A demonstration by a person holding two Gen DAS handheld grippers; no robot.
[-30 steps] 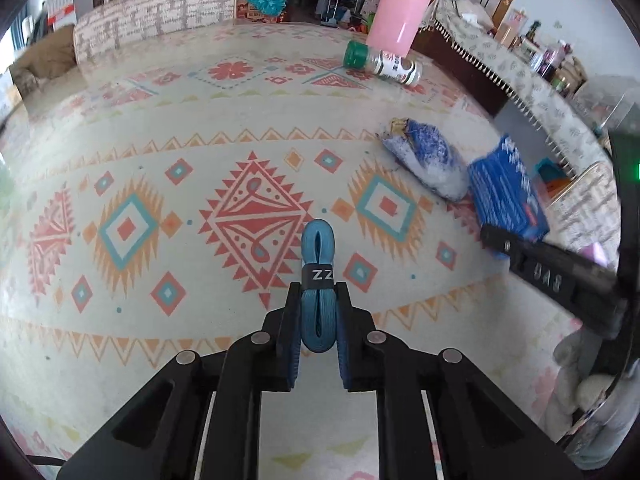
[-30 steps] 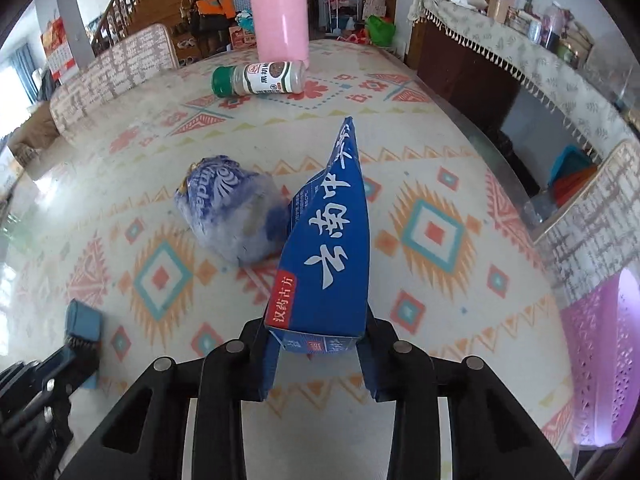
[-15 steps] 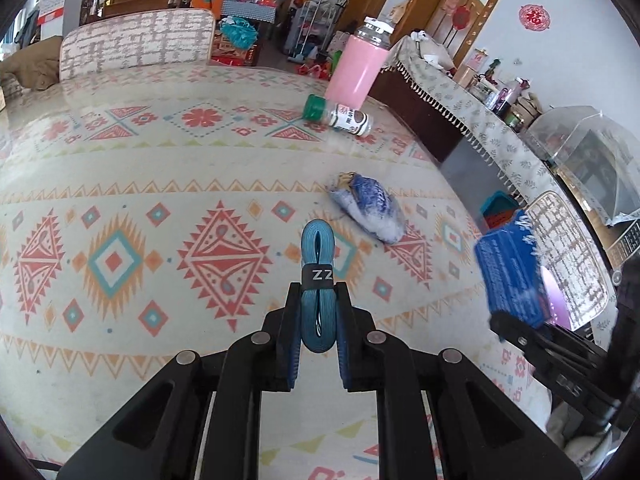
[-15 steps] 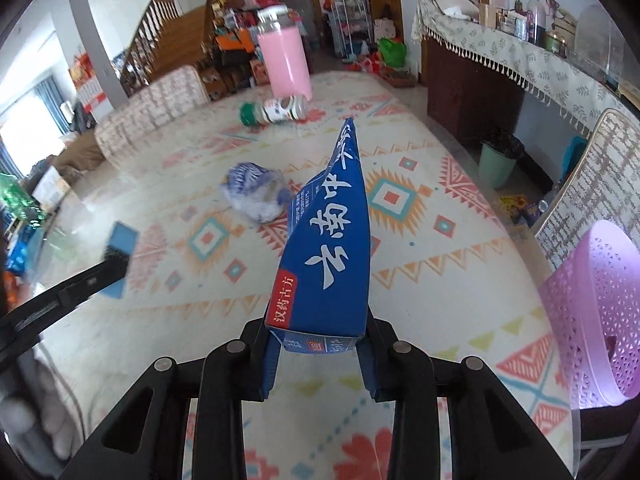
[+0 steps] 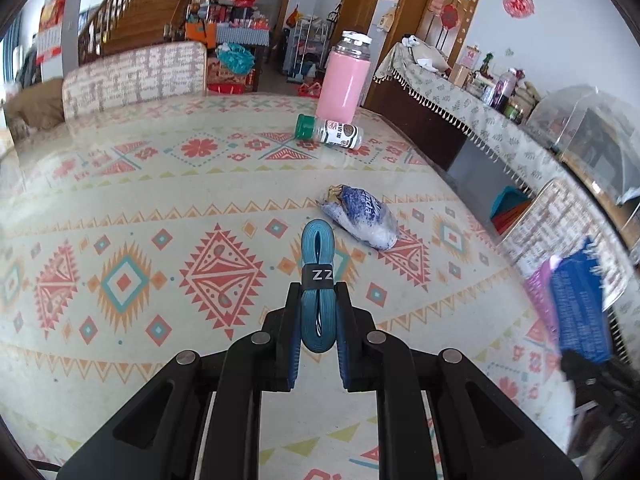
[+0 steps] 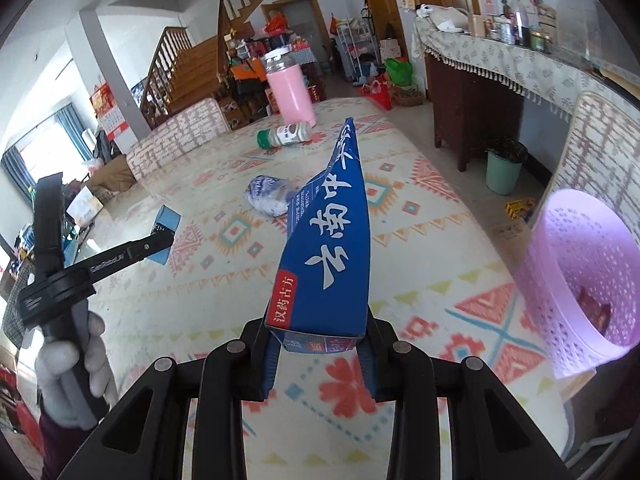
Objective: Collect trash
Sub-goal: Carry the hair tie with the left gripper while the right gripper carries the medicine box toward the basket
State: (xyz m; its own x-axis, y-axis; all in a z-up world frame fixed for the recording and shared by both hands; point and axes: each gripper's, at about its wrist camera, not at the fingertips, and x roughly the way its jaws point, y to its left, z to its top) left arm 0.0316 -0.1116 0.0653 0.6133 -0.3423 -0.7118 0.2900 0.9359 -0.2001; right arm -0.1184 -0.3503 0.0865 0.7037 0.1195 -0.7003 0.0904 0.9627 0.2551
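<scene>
left claw: My left claw (image 5: 317,320) is clenched on a folded blue strap (image 5: 316,276) with a black band. The strap stands up between the pads, clear of the counter (image 5: 132,200), so I judge it is gathered trash waiting its turn.

right claw: My right claw (image 6: 320,344) is grasping a flattened blue carton (image 6: 334,248) by its lower end. The pointed top leans forward and away from me, which keeps the long side free to tip into a bin.

why lifted: Both pieces hang above the patterned cloth, not resting on it. I read that as carrying, not picking.

basket: A pink perforated basket (image 6: 580,280) sits off the counter's right edge, beside a woven chair back. It is near my right claw but the carton is not yet over its mouth.

basket contents: One small reddish scrap (image 6: 596,312) lies at the bottom. Otherwise it looks nearly empty.

trash left: A crumpled blue-and-white wrapper (image 5: 362,216) lies on the counter, well apart from both claws.

doubtful items: A spice bottle (image 5: 330,133) with a green cap lies on its side just beside an upright pink flask (image 5: 346,80). Whether either counts as trash I cannot tell.

other bin: A green bucket (image 6: 504,170) with a dark liner stands on the floor farther back.

next, as I judge: Swing the carton over the basket and let go.
</scene>
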